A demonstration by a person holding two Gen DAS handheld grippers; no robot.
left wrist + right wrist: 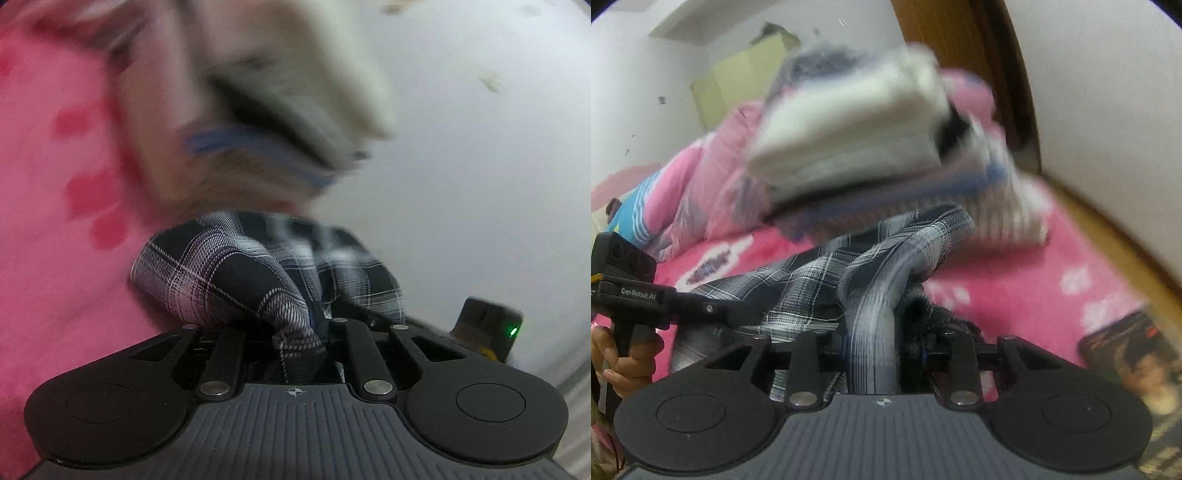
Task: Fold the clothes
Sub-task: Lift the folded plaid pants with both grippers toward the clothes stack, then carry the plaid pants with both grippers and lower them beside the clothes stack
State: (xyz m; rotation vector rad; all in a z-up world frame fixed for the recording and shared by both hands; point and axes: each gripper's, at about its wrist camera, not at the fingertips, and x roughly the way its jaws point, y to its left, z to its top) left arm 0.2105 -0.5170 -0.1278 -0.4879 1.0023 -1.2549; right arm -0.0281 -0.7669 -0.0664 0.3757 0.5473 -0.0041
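Note:
A black-and-white plaid garment [236, 273] is bunched right in front of my left gripper [295, 332], which is shut on a fold of it. In the right wrist view the same plaid garment [812, 280] stretches between both tools, and my right gripper [882, 339] is shut on a thick twisted bundle of it. The left tool's camera housing [624, 288] shows at the left edge, held by a hand [624, 365]. Both sets of fingertips are buried in cloth.
A blurred stack of folded clothes [857, 147] lies just beyond the plaid garment on the pink bedspread [1034, 280]. A pink quilt [687, 184] is heaped at the left, a wooden bed frame [1108, 229] runs along the right, and a printed magazine [1134, 354] lies nearby.

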